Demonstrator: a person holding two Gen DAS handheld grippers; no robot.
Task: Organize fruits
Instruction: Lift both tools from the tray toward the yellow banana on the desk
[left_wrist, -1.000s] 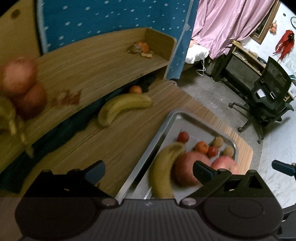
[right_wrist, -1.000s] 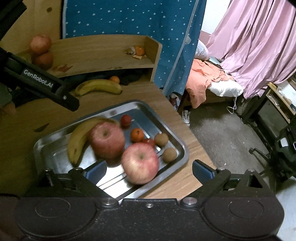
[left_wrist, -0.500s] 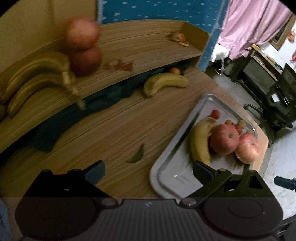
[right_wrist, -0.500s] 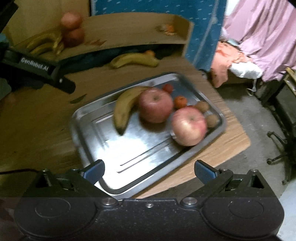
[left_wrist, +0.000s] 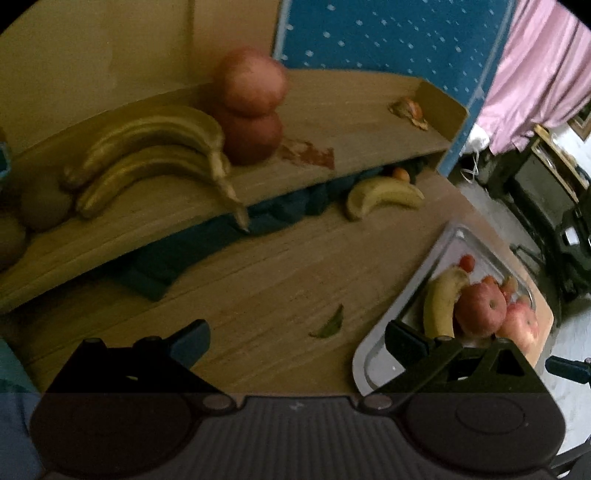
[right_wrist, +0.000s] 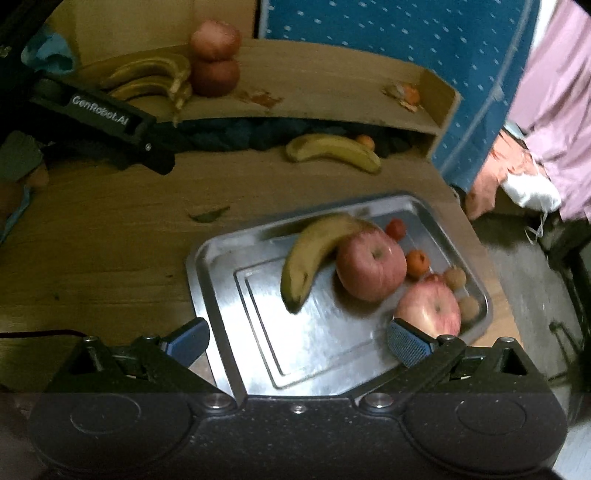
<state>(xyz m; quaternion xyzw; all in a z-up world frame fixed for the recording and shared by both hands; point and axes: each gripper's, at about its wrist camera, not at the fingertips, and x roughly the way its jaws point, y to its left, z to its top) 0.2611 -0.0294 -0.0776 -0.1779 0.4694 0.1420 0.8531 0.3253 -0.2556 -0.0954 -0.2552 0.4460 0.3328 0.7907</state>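
right gripper (right_wrist: 297, 341): nearest to the fruit, hanging over the near end of the tray with its fingers wide apart and nothing between them.
tray (right_wrist: 221, 295): steel, lying on the wooden table (right_wrist: 92, 258) directly ahead of the right gripper; its near half is bare metal, the fruit crowded toward the far right end.
tray banana (right_wrist: 314, 254): the closest fruit to the right gripper, ahead and a touch right of centre; its long axis runs from the near dark tip up and away to the right, so it lies at a slant to the line of the fingers, and the far end leans against an apple.
apples (right_wrist: 369, 269): two in the tray, one touching the banana, the other (right_wrist: 430, 312) nearer the right fingertip; small round fruits sit beyond them by the far rim.
left gripper (left_wrist: 297, 341): also spread open and empty, held over bare table, with the tray (left_wrist: 369, 354) off to its right and the banana (left_wrist: 441, 302) behind its right finger.
loose banana (right_wrist: 334, 151): farther on, lying crosswise on the table just below the shelf edge, well apart from both grippers.
shelf (right_wrist: 314, 88): farthest; two bananas (right_wrist: 147, 75) lie together on it beside two stacked apples (right_wrist: 214, 62).
judgement: the right hand is clearly the nearer to the tray fruit; taking the banana probably calls for a wrist turn so the fingers close across its middle.
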